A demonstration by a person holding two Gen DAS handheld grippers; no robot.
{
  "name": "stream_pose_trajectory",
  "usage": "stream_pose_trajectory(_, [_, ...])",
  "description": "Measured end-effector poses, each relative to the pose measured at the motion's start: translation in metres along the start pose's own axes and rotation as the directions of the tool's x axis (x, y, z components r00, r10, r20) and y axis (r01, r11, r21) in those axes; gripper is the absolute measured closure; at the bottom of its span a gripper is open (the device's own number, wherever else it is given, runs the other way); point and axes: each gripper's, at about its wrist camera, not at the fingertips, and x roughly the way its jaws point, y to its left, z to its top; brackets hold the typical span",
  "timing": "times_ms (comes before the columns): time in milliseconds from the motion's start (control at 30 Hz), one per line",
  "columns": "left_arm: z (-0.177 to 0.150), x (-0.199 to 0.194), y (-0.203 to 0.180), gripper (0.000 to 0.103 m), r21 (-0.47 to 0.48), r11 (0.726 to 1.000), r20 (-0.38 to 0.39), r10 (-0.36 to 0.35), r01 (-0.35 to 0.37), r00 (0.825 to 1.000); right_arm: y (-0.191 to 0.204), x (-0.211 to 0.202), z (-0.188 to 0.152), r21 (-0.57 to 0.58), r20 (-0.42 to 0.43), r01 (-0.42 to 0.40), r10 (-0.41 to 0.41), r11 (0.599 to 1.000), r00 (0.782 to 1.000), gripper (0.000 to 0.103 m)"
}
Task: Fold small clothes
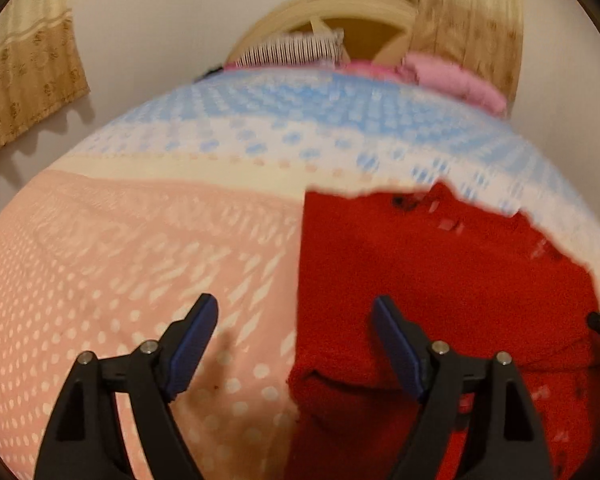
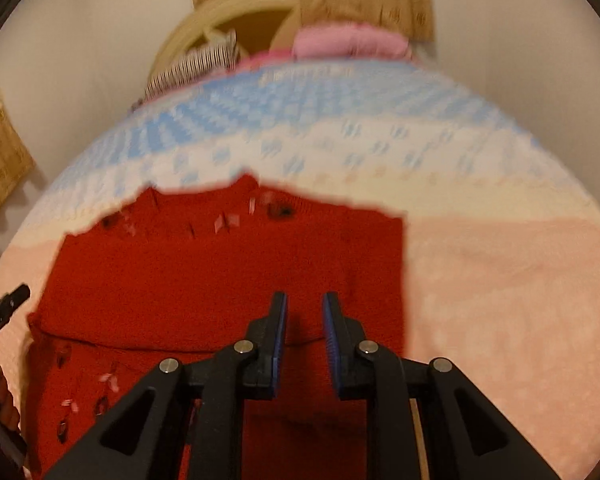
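A small red knitted garment (image 1: 440, 272) lies partly folded on a patterned bedspread (image 1: 140, 240). In the left wrist view my left gripper (image 1: 296, 312) is wide open and empty, above the garment's left edge, one finger over the bedspread and one over the red cloth. In the right wrist view the red garment (image 2: 228, 272) fills the middle. My right gripper (image 2: 304, 308) is above it with its jaws a narrow gap apart and nothing between them. A fold line crosses the garment near the fingers.
The bedspread has pink, cream and blue bands (image 2: 500, 300). A pink cloth (image 1: 456, 80) and a striped cloth (image 1: 288, 48) lie at the far edge by a cream headboard (image 1: 332, 12). Curtains (image 1: 28, 76) hang on the wall. The other gripper's tip (image 2: 8, 304) shows at left.
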Motion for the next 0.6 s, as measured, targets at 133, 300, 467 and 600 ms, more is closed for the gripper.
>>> stream_pose_trajectory(133, [-0.008, 0.006, 0.011, 0.021, 0.007, 0.999, -0.061, -0.031, 0.031, 0.998, 0.005, 0.002, -0.005, -0.047, 0.0, 0.036, -0.036, 0.998, 0.999, 0.084])
stream_pose_trajectory(300, [-0.015, -0.06, 0.04, 0.021, 0.064, 0.991, 0.03, -0.121, 0.119, 0.992, -0.007, -0.077, -0.016, -0.024, 0.109, 0.003, 0.0, 1.0, 0.994, 0.084])
stream_pose_trajectory(467, [-0.044, -0.135, 0.074, 0.016, 0.147, 0.971, 0.091, -0.205, 0.191, 0.975, -0.02, -0.165, -0.053, -0.029, 0.202, 0.006, -0.001, 1.0, 0.979, 0.07])
stream_pose_trajectory(600, [-0.067, -0.181, 0.097, 0.012, 0.197, 0.959, 0.116, -0.227, 0.202, 0.967, -0.029, -0.225, -0.099, -0.051, 0.213, 0.018, -0.007, 0.999, 0.977, 0.07])
